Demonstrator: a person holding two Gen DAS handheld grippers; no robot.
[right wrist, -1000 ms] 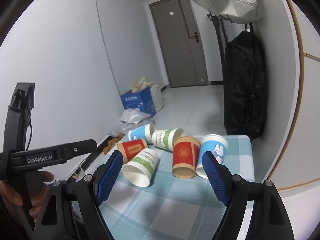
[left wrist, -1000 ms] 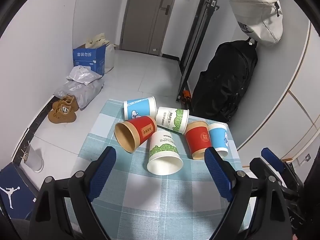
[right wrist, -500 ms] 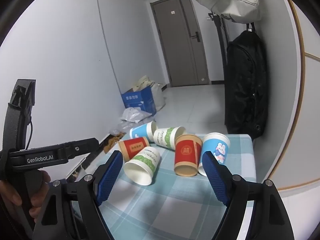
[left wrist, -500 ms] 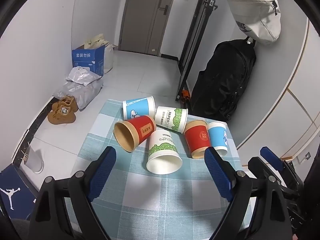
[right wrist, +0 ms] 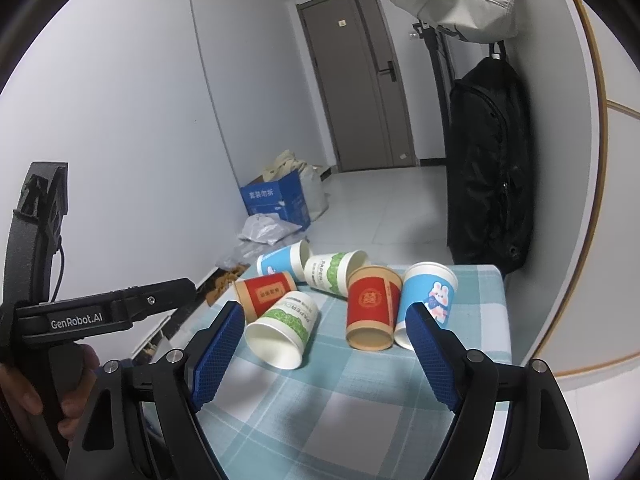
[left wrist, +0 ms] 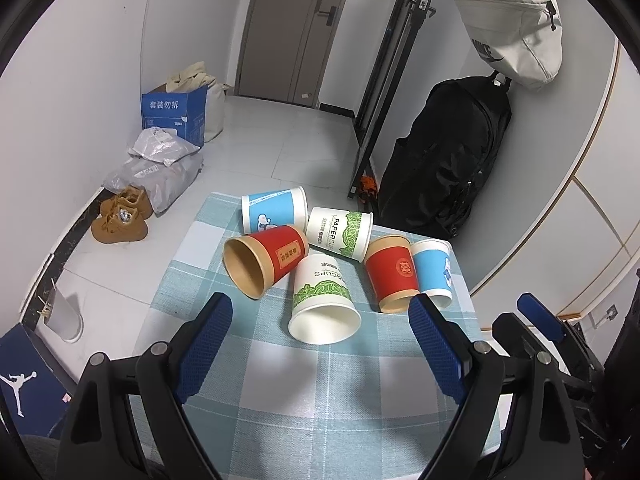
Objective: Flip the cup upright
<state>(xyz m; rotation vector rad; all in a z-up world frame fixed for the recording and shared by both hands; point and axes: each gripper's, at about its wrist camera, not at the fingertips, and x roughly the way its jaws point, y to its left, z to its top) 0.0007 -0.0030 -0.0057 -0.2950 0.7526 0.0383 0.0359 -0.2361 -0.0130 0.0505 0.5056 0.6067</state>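
White walls, tiled floor (left wrist: 256, 148), seemingly grey door (left wrist: 296, 28).

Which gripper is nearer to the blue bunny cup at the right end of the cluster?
Right. The right gripper has its right finger almost at the blue bunny cup. The left gripper is centred before the green-leaf cup, further left; both jaws open.

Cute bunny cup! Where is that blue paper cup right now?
In the right wrist view, the blue bunny paper cup lies rightmost on the checked tablecloth, touching the red paper cup.

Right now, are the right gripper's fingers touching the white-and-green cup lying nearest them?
Apart. The right wrist view shows checked tablecloth between the open right gripper and the white-and-green cup.
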